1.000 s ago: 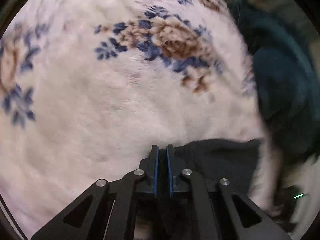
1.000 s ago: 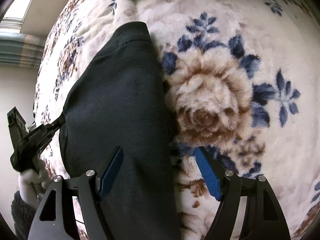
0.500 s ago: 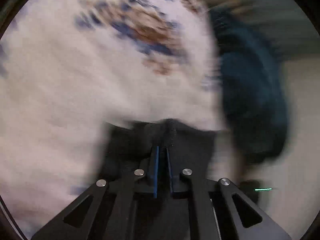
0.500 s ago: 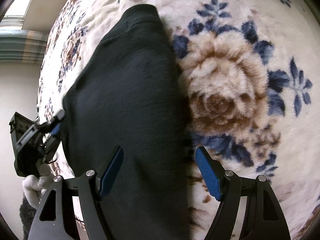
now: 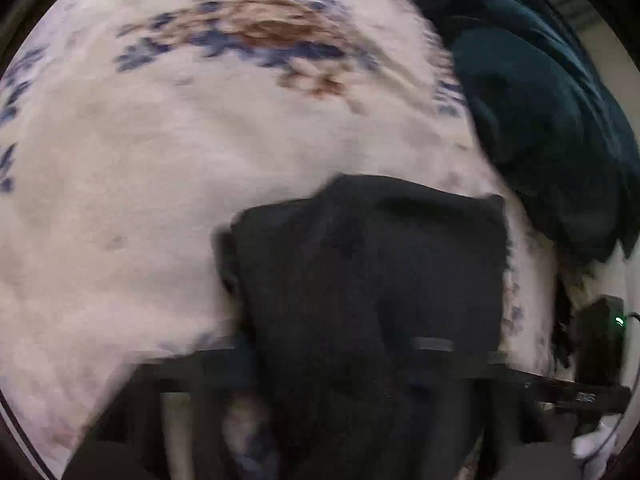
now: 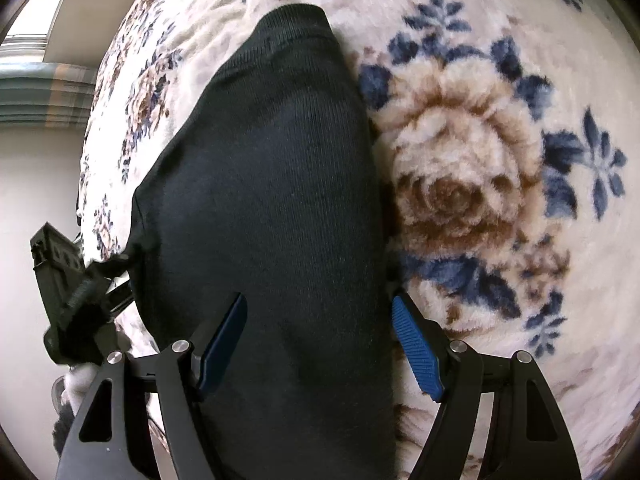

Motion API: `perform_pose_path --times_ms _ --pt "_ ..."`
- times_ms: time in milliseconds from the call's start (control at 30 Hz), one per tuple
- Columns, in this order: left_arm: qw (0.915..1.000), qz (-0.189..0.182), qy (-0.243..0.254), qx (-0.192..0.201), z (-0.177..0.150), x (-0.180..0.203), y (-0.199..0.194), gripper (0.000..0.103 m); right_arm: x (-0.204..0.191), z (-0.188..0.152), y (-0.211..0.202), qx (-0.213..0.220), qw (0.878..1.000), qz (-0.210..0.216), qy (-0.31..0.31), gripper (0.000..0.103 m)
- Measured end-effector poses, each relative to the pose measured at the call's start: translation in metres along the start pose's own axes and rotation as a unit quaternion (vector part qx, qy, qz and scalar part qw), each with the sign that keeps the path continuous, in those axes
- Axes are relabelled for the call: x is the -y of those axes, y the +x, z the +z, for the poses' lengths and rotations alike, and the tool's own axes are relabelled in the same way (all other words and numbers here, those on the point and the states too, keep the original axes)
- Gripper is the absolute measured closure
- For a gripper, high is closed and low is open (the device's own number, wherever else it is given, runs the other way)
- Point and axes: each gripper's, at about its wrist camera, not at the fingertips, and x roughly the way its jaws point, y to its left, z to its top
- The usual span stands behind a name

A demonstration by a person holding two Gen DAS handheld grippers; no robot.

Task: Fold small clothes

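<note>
Left wrist: we look down close over the floral blanket (image 5: pixel 168 184), blurred | Right wrist: we look forward along its fingers, close above the blanket | Shared: we see the black garment (image 5: pixel 372 264) (image 6: pixel 272 200) in both.

Black garment (image 6: pixel 272 216): finely ribbed knit cloth, matt. Blanket (image 6: pixel 472 184): plush, fuzzy fleece with a soft pile, printed with flowers. Right gripper (image 6: pixel 320 344): matt black plastic arms, shiny metal rivets, blue pads (image 6: pixel 416 344) with a ridged surface. Teal cloth (image 5: pixel 536 120): soft and matt; texture blurred.
</note>
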Motion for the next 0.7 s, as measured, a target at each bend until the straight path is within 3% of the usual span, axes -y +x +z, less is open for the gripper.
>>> perform_pose_path --times_ms 67,100,133,167,267,333,400,433,500,567,600,633,667,700 --pt "0.9946 -0.095 -0.042 0.009 0.000 -0.004 -0.008 0.078 0.000 -0.001 0.001 0.000 1.000 -0.002 0.000 0.026" --pt "0.9822 -0.162 -0.093 0.014 -0.001 -0.017 -0.009 0.078 0.000 -0.001 0.002 0.000 1.000 -0.002 0.000 0.026" --pt "0.9585 -0.234 -0.162 0.009 -0.004 -0.039 -0.004 0.078 0.001 -0.001 0.002 0.001 1.000 -0.001 0.001 0.026" --pt "0.9431 -0.254 -0.214 0.005 -0.009 -0.059 0.003 0.077 0.001 -0.001 0.002 0.001 1.000 0.000 0.002 0.026" --pt "0.9351 -0.219 -0.279 0.000 -0.012 -0.097 0.011 0.066 0.005 0.000 0.003 0.001 1.000 -0.002 0.009 0.026" --pt "0.9316 -0.225 -0.285 0.003 -0.010 -0.097 0.006 0.057 0.007 0.000 0.002 -0.001 1.000 0.002 0.017 0.026" --pt "0.9365 -0.215 -0.276 0.025 -0.005 -0.090 -0.010 0.042 0.006 0.000 -0.001 0.000 1.000 0.005 0.013 0.026" --pt "0.9421 -0.199 -0.267 0.037 -0.005 -0.088 -0.019 0.041 0.005 0.001 -0.003 0.002 1.000 0.003 0.010 0.026" --pt "0.9579 -0.157 -0.236 0.046 -0.001 -0.072 -0.027 0.041 0.003 0.002 -0.006 0.007 1.000 -0.002 0.003 0.026" --pt "0.9783 -0.106 -0.176 0.025 -0.002 -0.049 -0.021 0.041 0.004 0.003 -0.007 0.011 1.000 -0.004 0.004 0.026" --pt "0.9869 -0.081 -0.139 0.009 -0.001 -0.035 -0.014 0.043 0.005 0.004 -0.007 0.010 1.000 -0.003 0.007 0.026" --pt "0.9905 -0.086 -0.108 0.001 -0.002 -0.021 -0.004 0.045 0.005 0.004 -0.006 0.009 1.000 -0.002 0.012 0.026" --pt "0.9900 -0.101 -0.098 -0.002 -0.006 -0.017 0.004 0.053 0.006 0.004 -0.005 0.009 1.000 -0.001 0.013 0.026" --pt "0.9872 -0.122 -0.102 -0.006 -0.006 -0.014 0.010 0.072 0.006 0.004 -0.003 0.007 1.000 -0.001 0.013 0.026"
